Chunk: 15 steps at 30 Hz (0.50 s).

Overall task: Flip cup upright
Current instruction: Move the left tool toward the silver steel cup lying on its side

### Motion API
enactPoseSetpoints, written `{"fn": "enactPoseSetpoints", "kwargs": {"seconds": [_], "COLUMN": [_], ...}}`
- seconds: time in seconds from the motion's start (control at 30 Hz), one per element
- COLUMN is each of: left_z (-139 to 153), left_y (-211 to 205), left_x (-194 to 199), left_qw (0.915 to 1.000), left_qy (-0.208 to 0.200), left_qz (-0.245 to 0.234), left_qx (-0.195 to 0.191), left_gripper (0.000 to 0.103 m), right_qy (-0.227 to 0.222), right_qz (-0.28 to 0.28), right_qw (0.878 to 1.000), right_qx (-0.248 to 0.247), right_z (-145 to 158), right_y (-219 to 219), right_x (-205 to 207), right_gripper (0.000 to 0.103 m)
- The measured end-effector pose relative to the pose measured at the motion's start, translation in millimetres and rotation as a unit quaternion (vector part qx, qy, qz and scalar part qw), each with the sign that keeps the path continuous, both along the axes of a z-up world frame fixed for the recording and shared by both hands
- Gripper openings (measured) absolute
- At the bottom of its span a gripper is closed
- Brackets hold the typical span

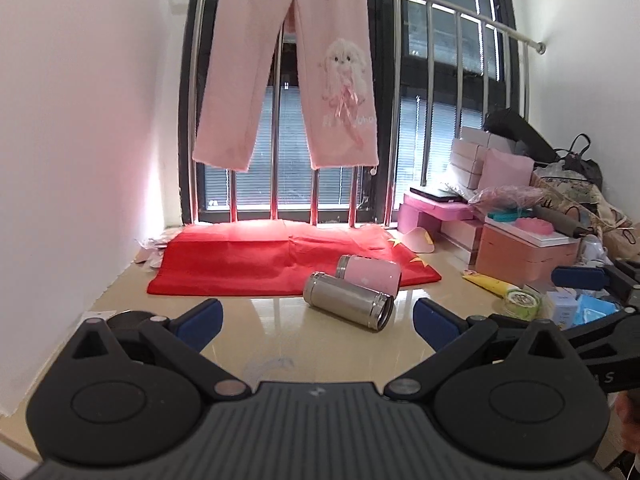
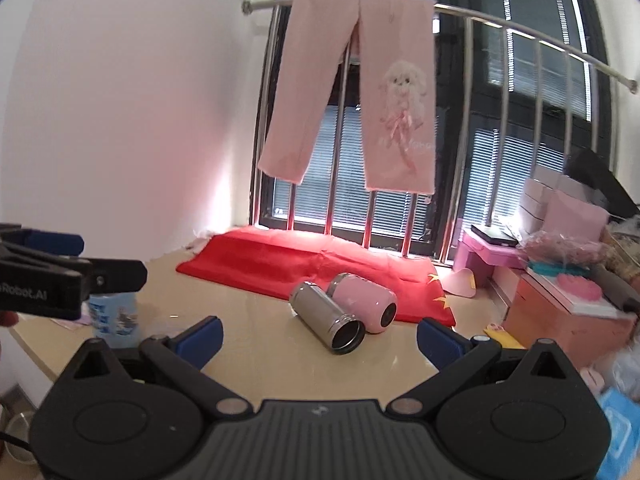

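A steel cup lies on its side on the beige table, its open mouth toward me and to the right. A pink cup lies on its side just behind it, touching or nearly so. Both show in the right wrist view, the steel cup in front of the pink cup. My left gripper is open and empty, short of the steel cup. My right gripper is open and empty, also short of the cups. The left gripper also shows at the left edge of the right wrist view.
A red cloth lies behind the cups by the window rail. Pink trousers hang from the rail. Pink boxes, a yellow tube and a tape roll crowd the right. A blue-printed container stands left.
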<state>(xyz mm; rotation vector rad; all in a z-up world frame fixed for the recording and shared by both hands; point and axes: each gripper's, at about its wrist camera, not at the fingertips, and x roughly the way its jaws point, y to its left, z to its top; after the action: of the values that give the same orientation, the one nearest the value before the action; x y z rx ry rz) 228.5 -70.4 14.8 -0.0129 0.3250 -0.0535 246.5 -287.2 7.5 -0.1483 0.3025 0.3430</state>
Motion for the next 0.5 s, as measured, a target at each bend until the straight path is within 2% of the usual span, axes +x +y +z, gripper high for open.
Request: {"fn": "enactPoseSetpoints", "kwargs": {"seconds": [0.3,0.43,0.5], "left_z": [-8,-9,-8], "left_y": [-9,-16,-21], "left_x": [86,126,147], "left_qw": [0.9982,0.9960,0.9941], "left_qy": [0.058,0.085,0.105], "left_qz": [0.015,0.028,0.029], "left_qx": [0.004,0.011,0.001], "left_gripper": [0.103,0.103,0.103], "right_qy": [0.032,0.043,0.056], "right_qz": [0.043,0.065,0.070], "right_qw": [0.998,0.996,0.995], "right_qx": [-0.041,-0.053,-0.050], "right_z": [-11,-23,-26], "right_y": [6,6,3], "right_x": [107,143,160], "right_gripper": [0.103,0.103,0.103]}}
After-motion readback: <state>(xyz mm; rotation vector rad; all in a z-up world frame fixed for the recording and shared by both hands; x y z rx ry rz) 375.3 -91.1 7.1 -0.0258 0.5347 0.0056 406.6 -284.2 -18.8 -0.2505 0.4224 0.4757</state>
